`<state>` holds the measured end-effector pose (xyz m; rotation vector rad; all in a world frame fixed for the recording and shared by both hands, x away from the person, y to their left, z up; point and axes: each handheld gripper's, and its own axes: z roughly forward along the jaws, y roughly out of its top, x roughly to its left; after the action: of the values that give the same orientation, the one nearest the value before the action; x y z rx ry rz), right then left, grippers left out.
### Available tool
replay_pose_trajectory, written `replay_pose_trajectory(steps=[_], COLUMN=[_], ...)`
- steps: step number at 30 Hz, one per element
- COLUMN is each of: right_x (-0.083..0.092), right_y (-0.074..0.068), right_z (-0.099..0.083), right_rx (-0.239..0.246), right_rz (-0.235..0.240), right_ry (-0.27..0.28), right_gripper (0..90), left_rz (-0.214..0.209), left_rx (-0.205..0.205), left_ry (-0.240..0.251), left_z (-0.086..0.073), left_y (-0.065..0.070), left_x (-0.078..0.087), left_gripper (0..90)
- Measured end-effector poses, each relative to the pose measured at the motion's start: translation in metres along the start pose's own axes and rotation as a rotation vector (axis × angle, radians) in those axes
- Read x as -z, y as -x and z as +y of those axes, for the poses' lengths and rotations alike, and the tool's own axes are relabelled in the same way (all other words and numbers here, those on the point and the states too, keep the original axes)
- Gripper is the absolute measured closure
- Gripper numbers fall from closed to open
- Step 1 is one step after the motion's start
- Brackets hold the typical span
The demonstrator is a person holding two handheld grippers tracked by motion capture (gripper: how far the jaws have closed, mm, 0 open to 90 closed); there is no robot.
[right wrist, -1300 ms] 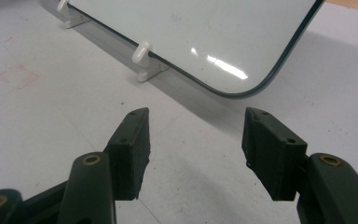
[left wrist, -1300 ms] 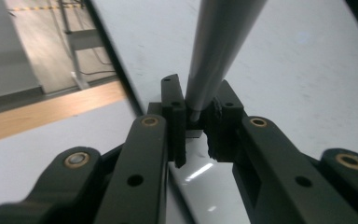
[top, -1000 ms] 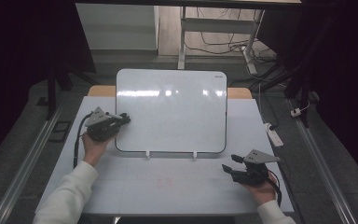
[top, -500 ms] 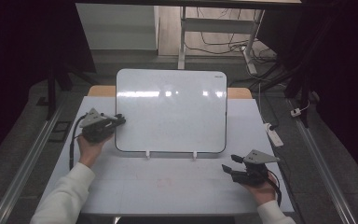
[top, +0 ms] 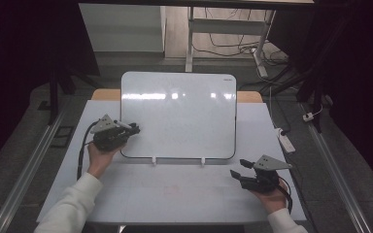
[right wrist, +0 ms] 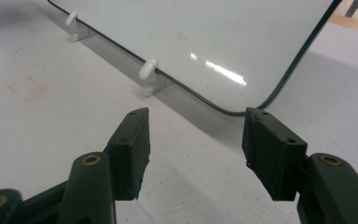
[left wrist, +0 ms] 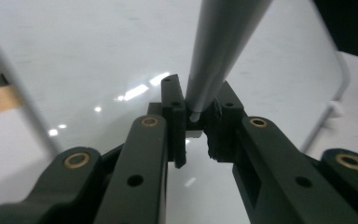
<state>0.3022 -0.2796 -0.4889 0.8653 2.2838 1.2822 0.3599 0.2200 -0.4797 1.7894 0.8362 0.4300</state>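
Dark room, grey floor (top: pixel 349 160), cables (top: pixel 233 48) behind white table (top: pixel 175 194).

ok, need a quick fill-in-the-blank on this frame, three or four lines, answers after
1. The left gripper is shut on a grey ____-shaped marker.
2. The right gripper has its jaws ____, with nothing between them.
3. The glossy white rectangular whiteboard stands propped on two small white ____ at its bottom edge.
4. The left gripper is at the whiteboard's ____ edge in the high view.

Answers: pen; open; clips; left
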Motion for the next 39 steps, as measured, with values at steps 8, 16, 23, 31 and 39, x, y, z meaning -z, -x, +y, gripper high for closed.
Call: replay_pose_trajectory(steps=[8, 16, 23, 31, 39], right_x=[0.001, -0.002, -0.001, -0.003, -0.017], right_y=[-0.011, -0.022, -0.03, -0.046, -0.064], right_z=[0.011, 0.019, 0.027, 0.041, 0.063], right_rx=[0.027, 0.05, 0.065, 0.083, 0.107], right_rz=[0.01, 0.026, 0.021, 0.048, 0.093], right_ry=[0.051, 0.079, 0.105, 0.141, 0.153], right_gripper=[42.0, 42.0, 42.0, 42.0, 42.0], left_rz=[-0.185, -0.294, -0.349, -0.406, -0.441], left_rx=[0.027, 0.022, 0.013, -0.003, 0.003], left_ry=[-0.083, -0.128, -0.171, -0.234, -0.284], left_z=[0.011, 0.014, 0.015, 0.017, 0.016], left_y=[0.042, 0.072, 0.091, 0.11, 0.118], left_x=[-0.009, -0.018, -0.032, -0.05, -0.065], left_gripper=[78.1, 78.1, 78.1, 78.1, 78.0])
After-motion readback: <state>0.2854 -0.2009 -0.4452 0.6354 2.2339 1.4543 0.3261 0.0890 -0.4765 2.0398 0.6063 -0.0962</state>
